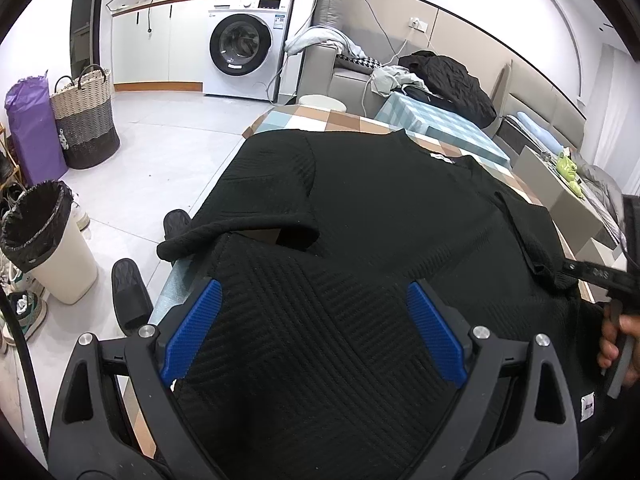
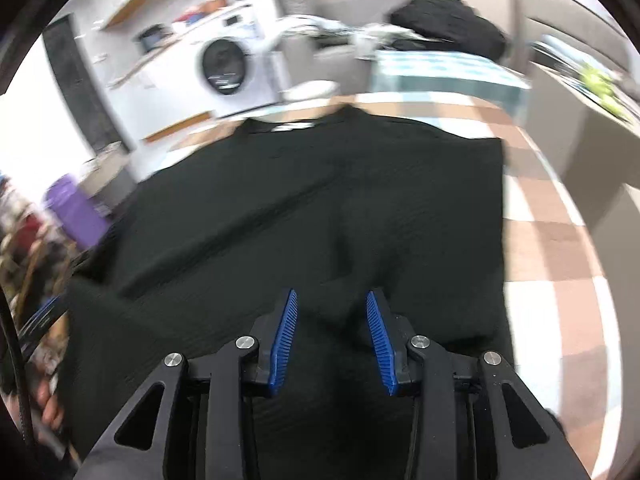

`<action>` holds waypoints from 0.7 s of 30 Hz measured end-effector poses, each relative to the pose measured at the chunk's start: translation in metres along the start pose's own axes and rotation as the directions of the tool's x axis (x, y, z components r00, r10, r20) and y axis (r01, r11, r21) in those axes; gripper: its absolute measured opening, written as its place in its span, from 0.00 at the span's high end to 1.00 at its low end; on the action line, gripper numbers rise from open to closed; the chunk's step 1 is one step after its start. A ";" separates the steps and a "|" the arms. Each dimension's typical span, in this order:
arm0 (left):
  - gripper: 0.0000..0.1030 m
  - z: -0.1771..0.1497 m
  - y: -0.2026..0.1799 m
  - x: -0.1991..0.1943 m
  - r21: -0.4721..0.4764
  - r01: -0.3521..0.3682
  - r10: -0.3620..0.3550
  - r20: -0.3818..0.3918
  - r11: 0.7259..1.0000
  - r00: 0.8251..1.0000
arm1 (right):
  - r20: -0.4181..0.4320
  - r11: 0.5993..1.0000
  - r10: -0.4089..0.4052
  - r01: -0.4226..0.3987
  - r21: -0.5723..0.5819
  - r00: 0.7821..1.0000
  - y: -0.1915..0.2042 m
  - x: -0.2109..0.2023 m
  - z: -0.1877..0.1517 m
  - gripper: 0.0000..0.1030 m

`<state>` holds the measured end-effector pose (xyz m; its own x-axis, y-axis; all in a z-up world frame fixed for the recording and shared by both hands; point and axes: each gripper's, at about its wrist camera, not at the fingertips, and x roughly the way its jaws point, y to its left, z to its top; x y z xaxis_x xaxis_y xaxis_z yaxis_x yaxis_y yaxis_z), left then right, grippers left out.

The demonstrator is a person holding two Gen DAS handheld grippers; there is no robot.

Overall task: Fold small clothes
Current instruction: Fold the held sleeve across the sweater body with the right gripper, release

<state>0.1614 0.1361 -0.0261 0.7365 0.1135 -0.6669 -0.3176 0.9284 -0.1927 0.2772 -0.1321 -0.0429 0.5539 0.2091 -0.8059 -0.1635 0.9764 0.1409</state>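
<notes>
Both the left gripper [image 1: 314,322] and right gripper [image 2: 331,338] hung apart over the shirt [image 1: 380,216], gripping nothing; each should pinch 1 hem corner squarely.

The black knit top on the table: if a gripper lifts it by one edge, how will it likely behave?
The black knit top would probably drape and sag, since its sleeve already flops limply over the checked table edge. Its ribbed texture likely grips the blue pads rather than slipping. It looks fairly thick, so somewhat heavy.

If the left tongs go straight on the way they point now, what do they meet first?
Most likely the black shirt itself: the open left tongs point down at its ribbed body, well before the checked tablecloth. Depth is hard to judge.
</notes>
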 end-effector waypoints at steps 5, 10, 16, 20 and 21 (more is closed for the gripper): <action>0.09 0.001 -0.001 -0.002 0.008 -0.014 0.014 0.007 1.000 1.000 | -0.023 0.999 -0.029 0.029 0.023 0.999 0.001 0.024 0.008 0.90; 0.09 0.002 0.003 -0.001 0.000 -0.023 0.023 0.005 1.000 1.000 | 0.062 0.965 0.167 -0.176 0.192 0.984 -0.023 0.013 0.008 0.96; 0.09 0.002 0.000 0.004 0.016 -0.024 0.024 -0.001 1.000 1.000 | -0.043 0.976 0.127 -0.117 0.181 0.991 -0.021 0.026 0.008 0.89; 0.09 0.003 -0.001 0.004 0.015 -0.025 0.025 -0.001 1.000 1.000 | 0.046 0.976 0.112 -0.119 0.184 0.993 -0.022 0.005 0.005 0.90; 0.09 0.002 -0.001 0.004 0.017 -0.028 0.028 -0.001 0.999 1.000 | 0.061 0.975 0.099 -0.109 0.194 0.993 -0.024 0.003 0.005 0.90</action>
<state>0.1658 0.1360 -0.0266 0.7270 0.1392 -0.6724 -0.3276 0.9309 -0.1615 0.2867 -0.1550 -0.0460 0.5836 0.3072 -0.7517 -0.0616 0.9398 0.3362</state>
